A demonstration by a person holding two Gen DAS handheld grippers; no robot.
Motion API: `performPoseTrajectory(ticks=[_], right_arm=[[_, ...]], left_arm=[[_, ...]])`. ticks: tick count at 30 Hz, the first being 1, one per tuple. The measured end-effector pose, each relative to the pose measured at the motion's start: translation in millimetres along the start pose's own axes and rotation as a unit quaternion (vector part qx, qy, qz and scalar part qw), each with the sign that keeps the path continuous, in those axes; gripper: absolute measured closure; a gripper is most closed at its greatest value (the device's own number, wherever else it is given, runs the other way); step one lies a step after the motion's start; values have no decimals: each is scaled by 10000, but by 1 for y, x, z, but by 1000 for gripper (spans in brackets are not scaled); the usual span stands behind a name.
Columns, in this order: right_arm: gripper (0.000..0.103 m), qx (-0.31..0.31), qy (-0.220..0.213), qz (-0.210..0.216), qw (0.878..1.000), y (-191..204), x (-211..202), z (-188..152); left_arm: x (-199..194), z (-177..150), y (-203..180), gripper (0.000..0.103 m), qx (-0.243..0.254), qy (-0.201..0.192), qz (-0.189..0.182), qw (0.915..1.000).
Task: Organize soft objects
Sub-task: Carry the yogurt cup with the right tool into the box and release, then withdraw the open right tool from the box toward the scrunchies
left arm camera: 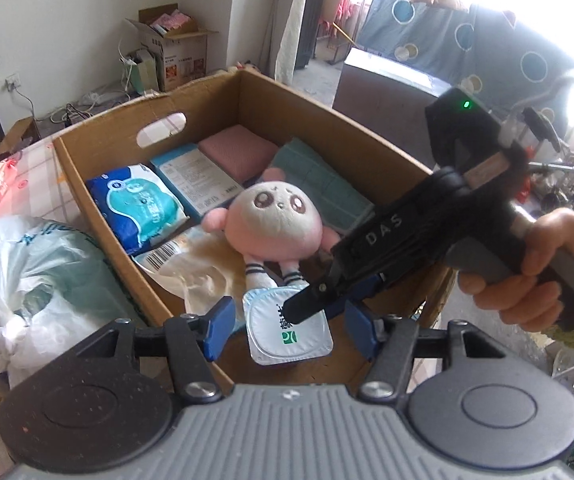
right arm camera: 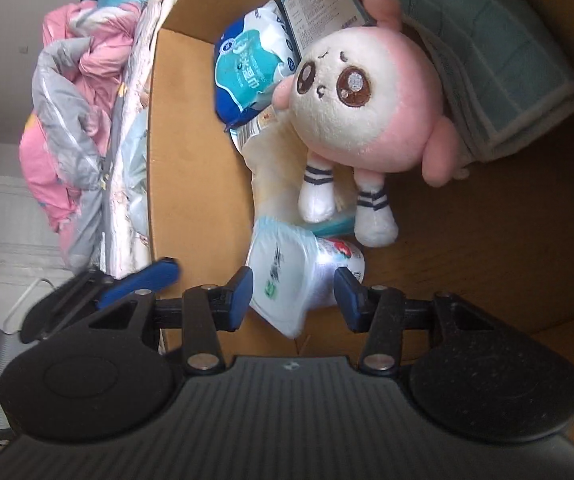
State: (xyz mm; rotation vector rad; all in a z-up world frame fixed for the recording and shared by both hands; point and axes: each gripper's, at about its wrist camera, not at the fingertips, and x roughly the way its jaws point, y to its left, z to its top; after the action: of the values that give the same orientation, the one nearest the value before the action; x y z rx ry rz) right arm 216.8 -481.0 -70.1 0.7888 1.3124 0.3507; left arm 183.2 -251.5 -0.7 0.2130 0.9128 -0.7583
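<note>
A cardboard box [left arm camera: 99,200] on the bench, seen mid-task. Much of the sorting appeared done: a pink plush doll [left arm camera: 273,216] lay face up in the middle of the box, with a blue tissue pack [left arm camera: 137,204], a flat printed packet [left arm camera: 197,178], a pink pad [left arm camera: 239,150] and a folded green towel [left arm camera: 323,184] ranged behind and beside it, and a crinkled clear bag [left arm camera: 195,268] under its legs. A sealed foil-lidded cup [left arm camera: 291,332] lay tipped at the near end, just below the doll's feet. The left gripper [left arm camera: 289,330] straddled the cup, jaws apart and not pressing on it. The right gripper [right arm camera: 293,300] likewise bracketed the cup with released jaws and daylight on at least one side. Judged from this, the cup had just been placed or awaited adjustment. Left of the box a white plastic bag [left arm camera: 35,280] remained outside, possibly still to sort. The two tools crowded each other over the near corner.
</note>
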Motion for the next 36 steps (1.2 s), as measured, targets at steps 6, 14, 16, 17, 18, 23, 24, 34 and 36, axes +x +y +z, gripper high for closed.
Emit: performPoseTrajectory(ticks=[6,14,16,17,18,23,24,34,36], right_arm=[[58,-187,35,-154,9997,11,8,4],[58,-169,88,-390,9991,14,27,27],[58,-132,174,-269,9994,12,34,32],[58,-116,206,-231,9995,12,37,35],[58,-114,257,-188,9994,12,40,37],[60,-90,550,11,9984,12,49,37],[60,-93,589,30,9982,12,51,36],[60,51,569,125,9983,2,41,9],[59,12,413,13,9991,4,36,6]], left_arm=[[-35,-11,12,40,-258,-405,192,9987],[-71,-48,40,37,-891,-731,578,9917],[-77,-59,48,37,-1055,-748,677,9893],[-79,-63,52,37,-1131,-755,710,9882],[-81,-68,55,37,-1212,-762,731,9870],[-90,-85,72,37,-1596,-757,798,9810],[-91,-88,75,37,-1637,-753,803,9803],[-98,-107,79,37,-1673,-869,962,9773],[-100,-111,78,37,-1626,-899,1048,9770]])
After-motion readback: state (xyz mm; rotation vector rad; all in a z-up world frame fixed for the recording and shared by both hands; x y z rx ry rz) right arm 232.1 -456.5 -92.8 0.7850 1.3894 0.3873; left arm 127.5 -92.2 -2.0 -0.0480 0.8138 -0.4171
